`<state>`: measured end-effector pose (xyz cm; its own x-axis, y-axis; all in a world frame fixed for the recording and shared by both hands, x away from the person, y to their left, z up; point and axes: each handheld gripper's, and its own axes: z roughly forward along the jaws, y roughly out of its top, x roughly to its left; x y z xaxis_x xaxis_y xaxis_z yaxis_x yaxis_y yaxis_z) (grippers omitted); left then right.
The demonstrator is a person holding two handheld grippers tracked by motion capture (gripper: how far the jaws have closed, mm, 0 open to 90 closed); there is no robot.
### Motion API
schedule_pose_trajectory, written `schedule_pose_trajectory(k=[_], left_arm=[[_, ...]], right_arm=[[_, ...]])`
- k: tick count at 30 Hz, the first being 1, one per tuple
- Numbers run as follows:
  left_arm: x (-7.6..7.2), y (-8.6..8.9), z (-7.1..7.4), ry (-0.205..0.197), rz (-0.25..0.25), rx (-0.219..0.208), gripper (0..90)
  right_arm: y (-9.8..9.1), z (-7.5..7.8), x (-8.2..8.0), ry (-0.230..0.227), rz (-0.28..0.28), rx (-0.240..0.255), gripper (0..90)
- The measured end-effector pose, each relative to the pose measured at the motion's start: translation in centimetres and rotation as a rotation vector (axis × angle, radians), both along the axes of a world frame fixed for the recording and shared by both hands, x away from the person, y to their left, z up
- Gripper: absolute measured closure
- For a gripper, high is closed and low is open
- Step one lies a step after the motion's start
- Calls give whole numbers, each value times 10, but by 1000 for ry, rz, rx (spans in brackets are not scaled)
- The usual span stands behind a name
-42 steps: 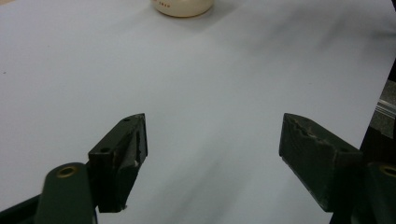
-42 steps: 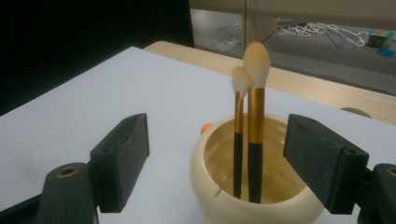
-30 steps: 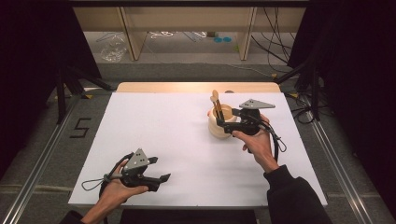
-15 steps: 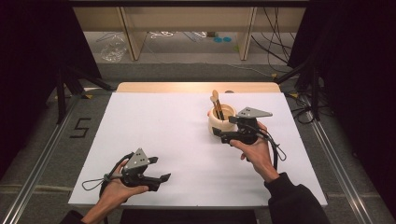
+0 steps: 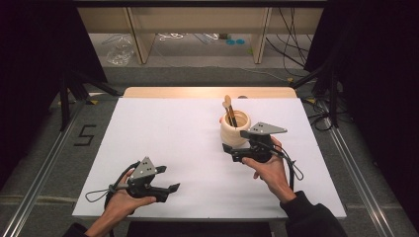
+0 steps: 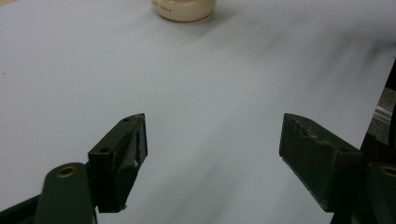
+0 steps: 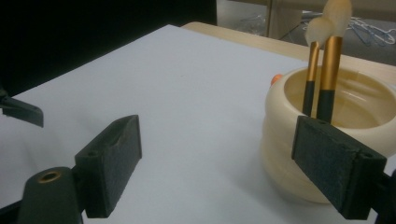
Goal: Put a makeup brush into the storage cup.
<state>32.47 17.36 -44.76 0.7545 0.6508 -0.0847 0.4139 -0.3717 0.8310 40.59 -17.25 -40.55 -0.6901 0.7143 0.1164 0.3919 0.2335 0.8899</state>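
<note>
The right tool (image 5: 232,149) is spread wide just beside the cream pot (image 5: 234,129), likely after letting go. Two gold-handled brushes (image 7: 324,70) stand inside, leaning on its rim. The left tool (image 5: 168,190), also wide and empty, rests low at the white tabletop's (image 5: 163,128) near edge.

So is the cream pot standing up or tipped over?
Standing up: the pot sits flat on the table, mouth upward, with two brushes poking out.
</note>
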Motion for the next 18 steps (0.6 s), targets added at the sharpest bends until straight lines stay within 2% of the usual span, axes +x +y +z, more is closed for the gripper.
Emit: schedule_pose_trajectory(k=[6,12,18], left_arm=[[0,0,0,2,-3,-4,235],[1,1,0,-18,-9,1,235],[0,2,0,-2,-3,-10,235]], right_arm=[[2,-5,-13,25,24,7,170],[4,-8,-25,10,32,2,168],[1,-13,-37,33,45,3,168]])
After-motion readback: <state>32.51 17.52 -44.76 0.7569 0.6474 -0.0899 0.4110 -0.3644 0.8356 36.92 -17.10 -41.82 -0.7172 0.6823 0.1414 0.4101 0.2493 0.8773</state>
